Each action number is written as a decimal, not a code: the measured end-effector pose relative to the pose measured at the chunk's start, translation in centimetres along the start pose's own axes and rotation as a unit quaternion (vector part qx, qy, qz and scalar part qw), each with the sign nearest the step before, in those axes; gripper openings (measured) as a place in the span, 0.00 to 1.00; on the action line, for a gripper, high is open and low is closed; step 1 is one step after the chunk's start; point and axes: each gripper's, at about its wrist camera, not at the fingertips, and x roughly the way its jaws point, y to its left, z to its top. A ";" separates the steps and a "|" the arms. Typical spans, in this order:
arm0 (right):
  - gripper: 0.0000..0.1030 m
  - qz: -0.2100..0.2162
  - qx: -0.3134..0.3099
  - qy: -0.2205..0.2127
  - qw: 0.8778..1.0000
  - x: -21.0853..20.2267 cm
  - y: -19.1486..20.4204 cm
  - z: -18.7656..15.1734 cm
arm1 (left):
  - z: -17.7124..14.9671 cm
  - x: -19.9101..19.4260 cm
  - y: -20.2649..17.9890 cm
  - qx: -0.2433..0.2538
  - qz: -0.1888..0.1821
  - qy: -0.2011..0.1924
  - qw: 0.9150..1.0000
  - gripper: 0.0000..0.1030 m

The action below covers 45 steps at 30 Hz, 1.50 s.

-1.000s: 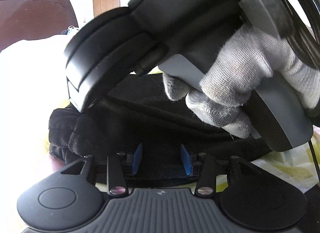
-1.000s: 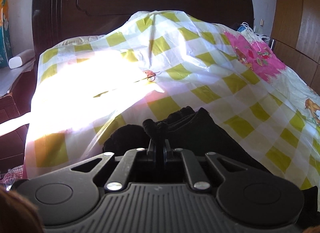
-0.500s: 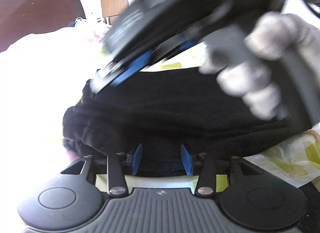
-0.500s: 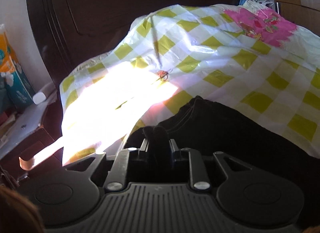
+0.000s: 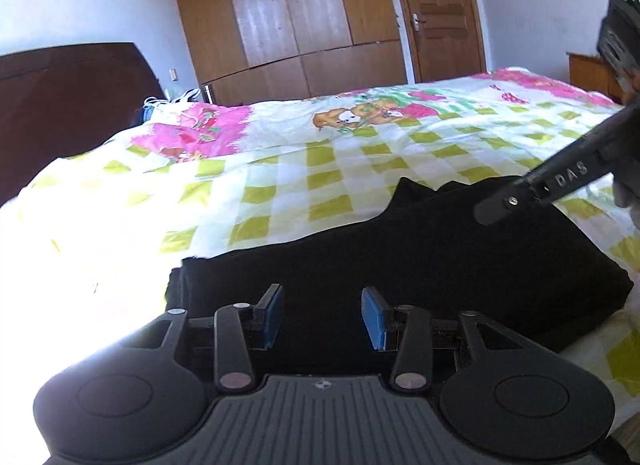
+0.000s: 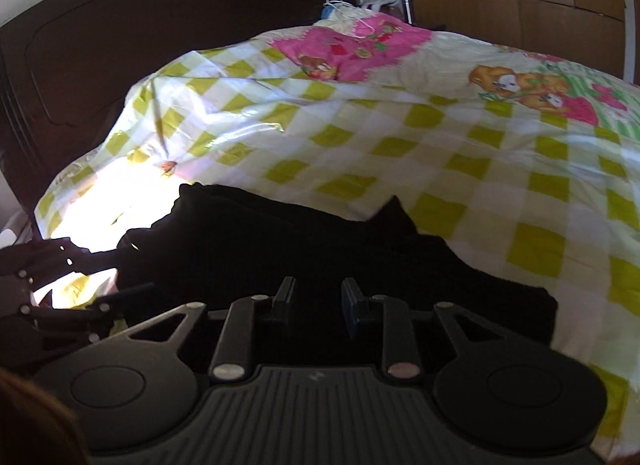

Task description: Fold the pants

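Black pants (image 5: 400, 257) lie folded in a flat bundle on the yellow-checked bed sheet (image 5: 280, 185). My left gripper (image 5: 322, 315) hovers at the bundle's near edge, its blue pads (image 5: 372, 319) open with nothing between them. In the right wrist view the same pants (image 6: 280, 241) lie just ahead of my right gripper (image 6: 318, 301). Its jaws are opening and no cloth is pinched between them. A finger of the right gripper (image 5: 540, 185) pokes in over the pants' far right end. The left gripper (image 6: 60, 261) shows at the left of the right wrist view.
A dark wooden headboard (image 6: 160, 25) rises behind the bed. Wooden wardrobes (image 5: 300, 13) and a door (image 5: 440, 13) stand beyond it. White cables (image 6: 352, 9) lie by the pillow end. Strong sunlight washes out the sheet (image 5: 80, 273) left of the pants.
My right gripper let go of the pants' fold, opened and swung away to the right, clearing the left camera's view. My left gripper lifted and drew back a little.
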 end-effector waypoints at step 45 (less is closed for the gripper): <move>0.36 -0.025 0.230 0.013 0.973 -4.0 -11.0 -8.1 | -0.1 6.2 -5.1 -0.028 0.002 0.161 0.987 0.55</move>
